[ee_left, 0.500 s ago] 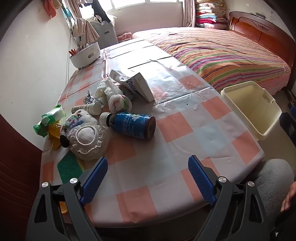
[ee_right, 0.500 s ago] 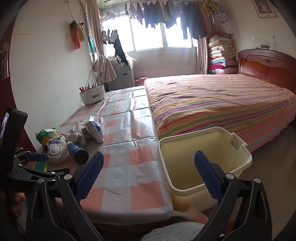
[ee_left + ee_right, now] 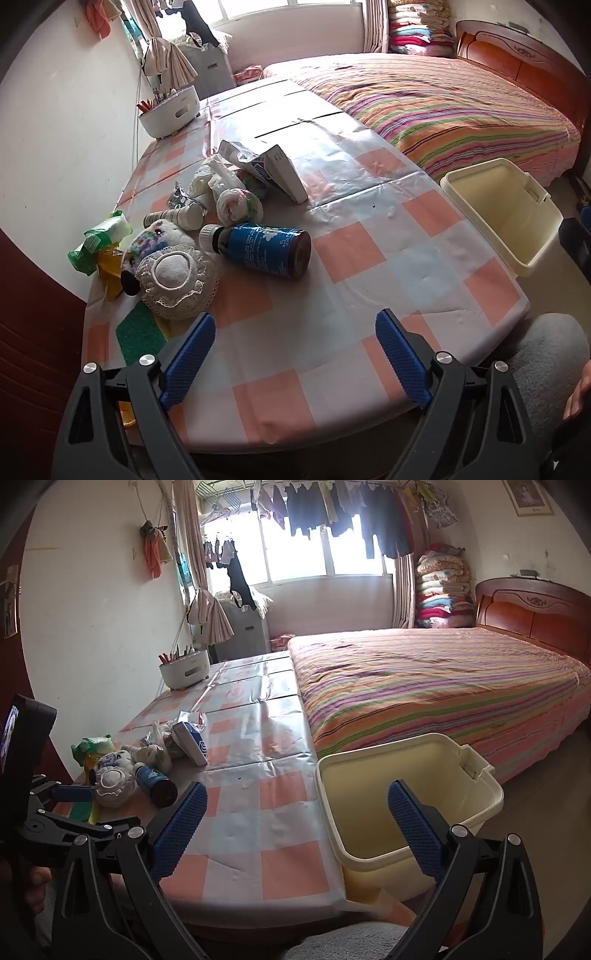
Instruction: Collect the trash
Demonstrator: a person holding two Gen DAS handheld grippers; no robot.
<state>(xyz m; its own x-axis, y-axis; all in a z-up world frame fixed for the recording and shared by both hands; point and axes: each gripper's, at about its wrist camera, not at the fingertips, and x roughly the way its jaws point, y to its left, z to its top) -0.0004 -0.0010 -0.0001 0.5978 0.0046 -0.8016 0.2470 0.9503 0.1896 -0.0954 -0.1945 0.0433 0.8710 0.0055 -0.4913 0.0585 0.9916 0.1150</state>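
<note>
Bin (image 3: 476, 812) beside table (image 3: 332, 332) holding nothing, both grippers' fingers (image 3: 190, 354) apart.

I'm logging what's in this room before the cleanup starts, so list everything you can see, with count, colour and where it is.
bottle: one, dark with blue label, lying on its side mid-table
small bottle: one, white, lying behind the plush toy
plush toy: one, white with lace hat, near left table edge
carton: one, white and blue, torn open, behind the bottle
plastic bags: a few, white, crumpled beside the carton
green packet: one, at left table edge
bin: one, cream, empty, on the floor right of the table
table: one, pink-and-white checked cover
pen holder: one, white, far end of table
bed: one, striped cover, right
left gripper: one, blue pads, open
right gripper: one, blue pads, open
</note>
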